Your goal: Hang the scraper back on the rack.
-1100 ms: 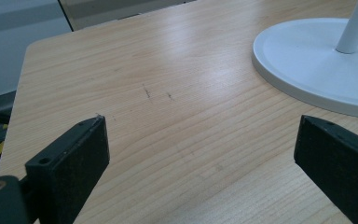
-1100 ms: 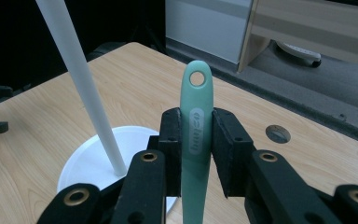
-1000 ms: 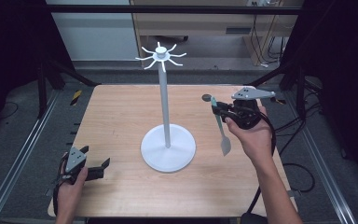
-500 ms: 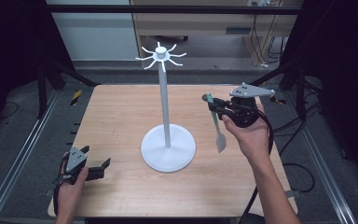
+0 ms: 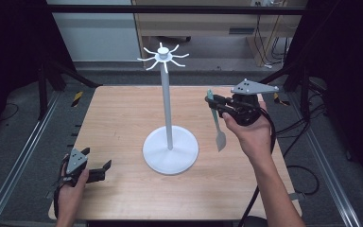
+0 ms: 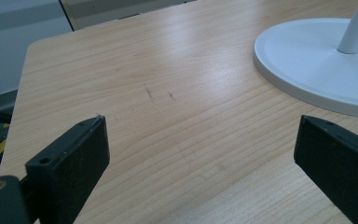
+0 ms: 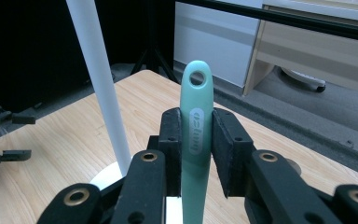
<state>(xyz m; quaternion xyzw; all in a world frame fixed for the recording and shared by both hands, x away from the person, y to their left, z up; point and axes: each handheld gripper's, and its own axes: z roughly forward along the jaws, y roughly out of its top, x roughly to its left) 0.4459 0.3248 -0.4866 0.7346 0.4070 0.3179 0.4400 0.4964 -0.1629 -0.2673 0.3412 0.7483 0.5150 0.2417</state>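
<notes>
Right tongs [image 5: 211, 100] clenched on a pale green spatula [image 5: 216, 124], raised above the right half of the wooden bench [image 5: 123, 113]. Gripped near the top of the handle, with the hanging hole [image 7: 197, 78] poking out just past the pads [image 7: 171, 135]; the rest of the handle dropping below the grip, with the grey blade [image 5: 220, 140] lowest and clear of the wood. Seen from the right gripper view, handle squeezed flat between both pads, standing upright, some pale lettering on its face.

White stand [image 5: 166, 101] in the middle of the bench: round base [image 5: 170, 153], thin upright pole, a ring of short hooks [image 5: 162, 56] at the top. Spatula to the right of the pole, near it but apart, well below the hooks.

Left tongs [image 5: 105, 166] released, jaws spread wide with nothing between them, resting low at the near left corner of the bench, held in the left hand [image 5: 71, 187]. In the left gripper view, bare wood between the pads [image 6: 81, 149] and the base of the stand off to the upper right.
</notes>
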